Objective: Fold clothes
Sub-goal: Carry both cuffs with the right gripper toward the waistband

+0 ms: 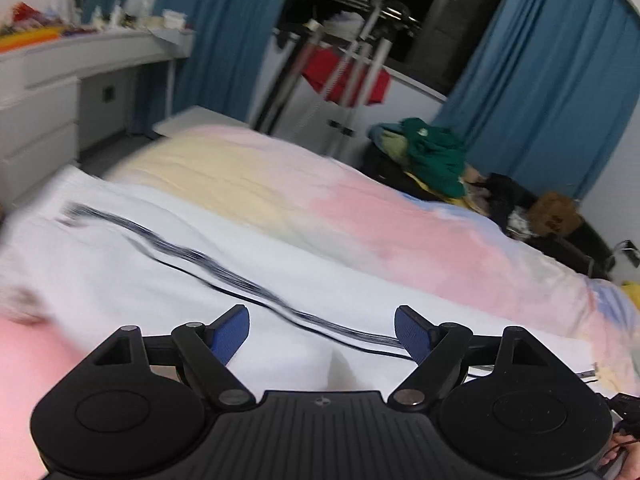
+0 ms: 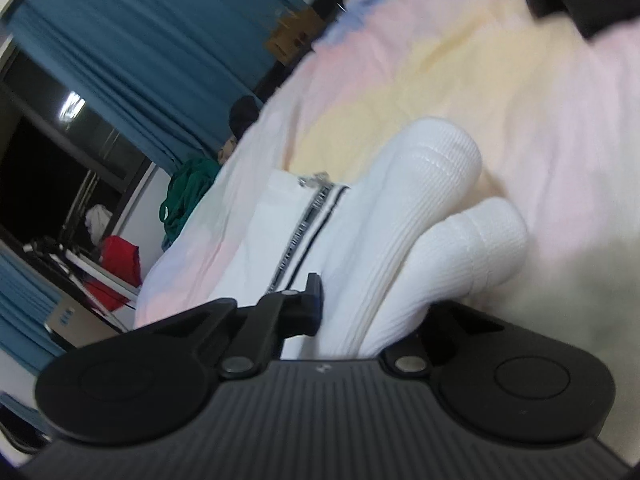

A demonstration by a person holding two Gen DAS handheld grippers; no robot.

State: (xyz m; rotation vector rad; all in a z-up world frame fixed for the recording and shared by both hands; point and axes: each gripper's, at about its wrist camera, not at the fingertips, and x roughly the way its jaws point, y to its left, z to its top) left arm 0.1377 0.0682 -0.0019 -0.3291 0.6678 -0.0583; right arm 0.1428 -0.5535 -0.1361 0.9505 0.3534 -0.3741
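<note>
The bed (image 1: 400, 216), under a pastel cover of pink, cream and pale blue, carries the work and fills most of both views. On its near side lies the white jacket (image 1: 132, 264), ribbed knit with a dark-striped zipper band (image 1: 224, 272). In the left wrist view that band runs from the far left to the near right, ending close in front of the left gripper (image 1: 322, 334), so the garment's long axis lies slantwise across the fingers' line rather than along it.

The left gripper hangs just above the cloth with its blue fingers (image 1: 230, 334) spread wide and nothing between them. The right gripper (image 2: 320, 304) is drawn nearly closed; only its left finger shows, with white fabric bunched up against it and over the other side, so it seems to pinch a fold of the jacket (the contact itself is hidden). Two rounded ribbed sleeves (image 2: 432, 184) lie just beyond and to the right of it.

By my reading the right hand is the nearer one and anchors the cloth, while the free left hand must find the next edge, probably along the zipper side.

Beyond the bed stand blue curtains (image 1: 560, 80) around a dark window, a drying rack (image 1: 348, 56) with a red cloth, a heap of green clothing (image 1: 432, 152) at the far right, and a cluttered white table (image 1: 80, 48) at the far left.
</note>
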